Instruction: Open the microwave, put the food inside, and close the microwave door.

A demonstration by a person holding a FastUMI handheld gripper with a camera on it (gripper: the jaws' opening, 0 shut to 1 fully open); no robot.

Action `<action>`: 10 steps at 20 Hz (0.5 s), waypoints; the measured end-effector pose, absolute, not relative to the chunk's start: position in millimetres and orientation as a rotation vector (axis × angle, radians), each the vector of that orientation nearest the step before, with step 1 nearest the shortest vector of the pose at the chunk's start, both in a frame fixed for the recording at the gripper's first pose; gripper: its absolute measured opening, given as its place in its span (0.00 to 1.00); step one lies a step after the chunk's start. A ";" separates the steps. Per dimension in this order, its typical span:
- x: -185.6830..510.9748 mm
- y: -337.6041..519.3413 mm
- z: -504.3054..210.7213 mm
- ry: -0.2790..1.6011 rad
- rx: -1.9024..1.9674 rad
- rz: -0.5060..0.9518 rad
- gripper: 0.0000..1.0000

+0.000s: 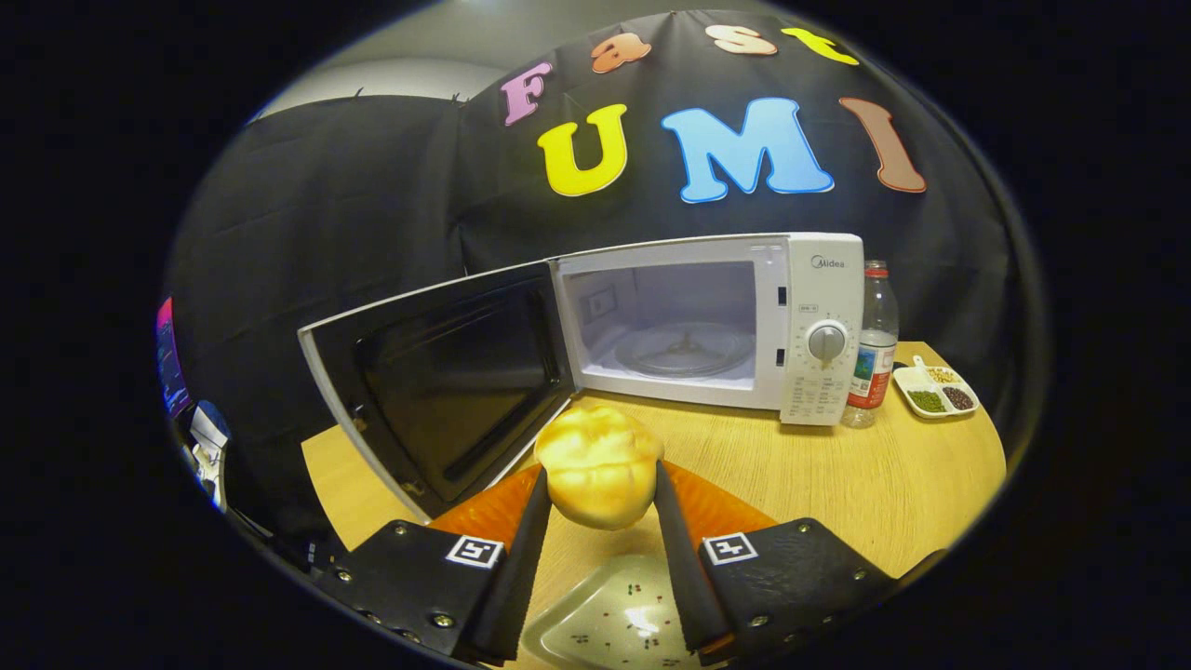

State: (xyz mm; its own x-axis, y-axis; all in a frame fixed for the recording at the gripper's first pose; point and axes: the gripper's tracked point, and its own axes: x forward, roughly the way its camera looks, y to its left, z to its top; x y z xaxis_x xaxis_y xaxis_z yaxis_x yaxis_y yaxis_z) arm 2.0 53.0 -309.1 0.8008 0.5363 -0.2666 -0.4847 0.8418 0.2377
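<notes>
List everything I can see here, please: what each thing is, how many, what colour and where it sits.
microwave: one, white, on the table beyond the fingers, door swung open, glass turntable inside
bun-like food: one, pale yellow, between the fingers
plate: one, pale with small specks, on the table under the fingers
water bottle: one, clear with red cap, just beside the microwave's control panel
divided dish: one, white, holding green, dark and yellow bits, next to the bottle
table: one, light wood
hand-held gripper: one, black fingers closed on the food
</notes>
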 end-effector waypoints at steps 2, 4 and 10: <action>22.5 64.8 -302.6 0.336 0.185 0.527 0.64; 40.8 78.7 -292.7 0.340 0.251 0.518 0.63; 101.9 107.3 -276.6 0.325 0.430 0.396 0.63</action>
State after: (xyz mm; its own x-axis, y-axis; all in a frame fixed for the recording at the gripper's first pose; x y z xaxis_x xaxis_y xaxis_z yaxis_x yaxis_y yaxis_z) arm 101.9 107.3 -276.6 0.8737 0.4343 -0.2192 -0.2998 0.8356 0.4604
